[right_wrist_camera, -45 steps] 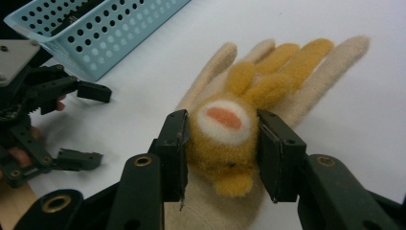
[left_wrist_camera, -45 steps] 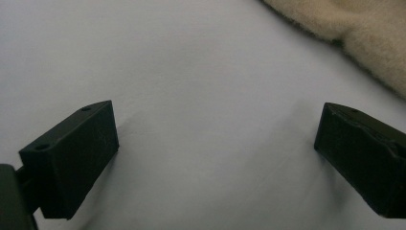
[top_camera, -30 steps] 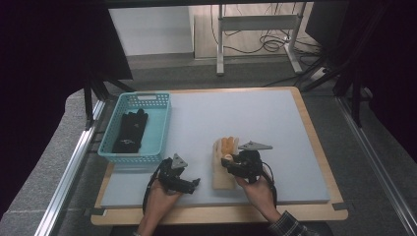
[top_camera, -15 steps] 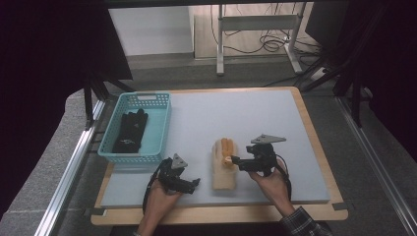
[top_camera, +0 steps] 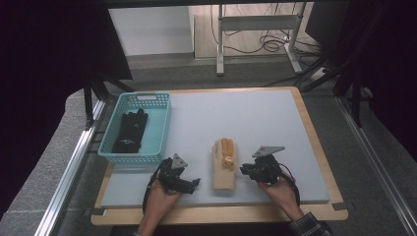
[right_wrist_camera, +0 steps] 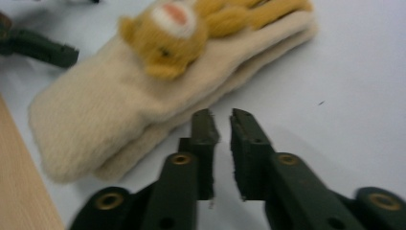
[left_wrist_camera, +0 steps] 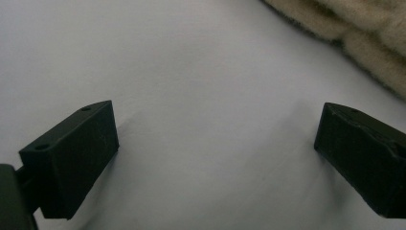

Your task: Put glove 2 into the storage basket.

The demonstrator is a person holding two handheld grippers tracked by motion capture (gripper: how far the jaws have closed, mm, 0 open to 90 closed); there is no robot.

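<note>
Glove pair: two cream woolly gloves lie stacked flat on the grey mat of the bench, near its front edge, between the two grippers.
Right gripper view: shows a small yellow bear face sewn on the top glove, and the two layers at the side; the high view shows the bear as a yellow patch.
Left gripper: the left gripper sits just left of the gloves, jaws spread wide apart, holding nothing.
Left gripper view: bare mat between the jaws, a fuzzy glove edge in the top right corner.
Right gripper: the right gripper sits just right of the gloves, jaws almost closed with a thin gap, gripping nothing.
Basket: a blue basket with a black glove stands at the left.
Open room: the far and right parts of the mat are bare; the wooden bench rim runs close in front.
</note>
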